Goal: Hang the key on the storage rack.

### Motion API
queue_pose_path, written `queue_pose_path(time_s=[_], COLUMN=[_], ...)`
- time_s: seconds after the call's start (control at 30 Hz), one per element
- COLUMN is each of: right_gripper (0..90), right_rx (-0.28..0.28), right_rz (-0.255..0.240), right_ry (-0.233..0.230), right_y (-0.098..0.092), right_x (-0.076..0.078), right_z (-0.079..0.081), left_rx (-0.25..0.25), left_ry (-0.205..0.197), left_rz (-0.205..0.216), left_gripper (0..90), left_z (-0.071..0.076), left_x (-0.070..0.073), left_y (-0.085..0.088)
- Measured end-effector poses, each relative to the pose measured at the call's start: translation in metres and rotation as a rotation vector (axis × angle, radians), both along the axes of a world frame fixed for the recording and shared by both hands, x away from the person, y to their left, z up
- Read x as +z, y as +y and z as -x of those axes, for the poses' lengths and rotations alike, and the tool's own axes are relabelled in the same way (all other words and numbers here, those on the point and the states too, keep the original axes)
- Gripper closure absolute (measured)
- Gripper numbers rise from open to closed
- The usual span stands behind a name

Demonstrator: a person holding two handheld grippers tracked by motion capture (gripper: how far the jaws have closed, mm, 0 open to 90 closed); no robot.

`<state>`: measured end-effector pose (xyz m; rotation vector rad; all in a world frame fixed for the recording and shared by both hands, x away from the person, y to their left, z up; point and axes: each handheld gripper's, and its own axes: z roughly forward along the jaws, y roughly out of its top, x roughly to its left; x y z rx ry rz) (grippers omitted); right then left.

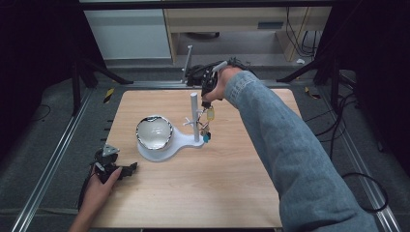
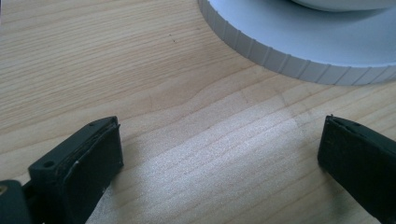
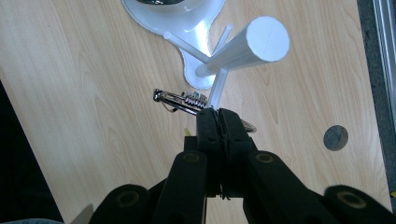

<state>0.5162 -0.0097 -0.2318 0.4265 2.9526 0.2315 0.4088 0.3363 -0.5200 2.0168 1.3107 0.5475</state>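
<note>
- The right gripper (image 1: 208, 102) hangs over the far half of the wooden table (image 1: 227, 193), pointing down beside the white post (image 1: 194, 116) of a stand; its jaws are pressed together on a metal key ring (image 3: 180, 101).
- In the right gripper view the ring shows as a shiny loop poking out to the left of the closed tips; the part between the pads is hidden, so how deep the grip goes cannot be told.
- In the high view a yellowish tag (image 1: 210, 114) and a small teal piece (image 1: 206, 137) dangle below that gripper, close beside the post; both are too small to make out in detail, and whether they touch a peg cannot be told.
- The post carries thin white pegs (image 3: 219, 86); in the right gripper view they are foreshortened and one runs behind the jaw tips.
- The stand's flat white base (image 1: 181, 142) also bears a shiny silver bowl (image 1: 154, 132), cut off at the top of both gripper views.
- The left gripper (image 1: 126, 170) lies low on the table near its left front corner, just short of the base; its jaws stand wide apart with bare wood between them.
- The left gripper view shows the ribbed edge of the base (image 2: 280, 58), the rest out of frame.
- A denim sleeve (image 1: 290, 159) covers much of the table's right side.
</note>
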Motion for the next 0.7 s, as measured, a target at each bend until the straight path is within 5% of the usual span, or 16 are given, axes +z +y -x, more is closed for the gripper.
queue_pose_path(time_s=[0.7], right_gripper=[88.2], right_rx=[-0.018], right_rz=[-0.007], right_ry=[0.015], right_y=[-0.0046], right_x=[-0.0083], right_z=[-0.0087], left_rx=[0.000], left_ry=[0.000], left_rz=[0.000], left_gripper=[0.0], left_z=[0.0000], left_x=[0.0000], left_y=[0.0000])
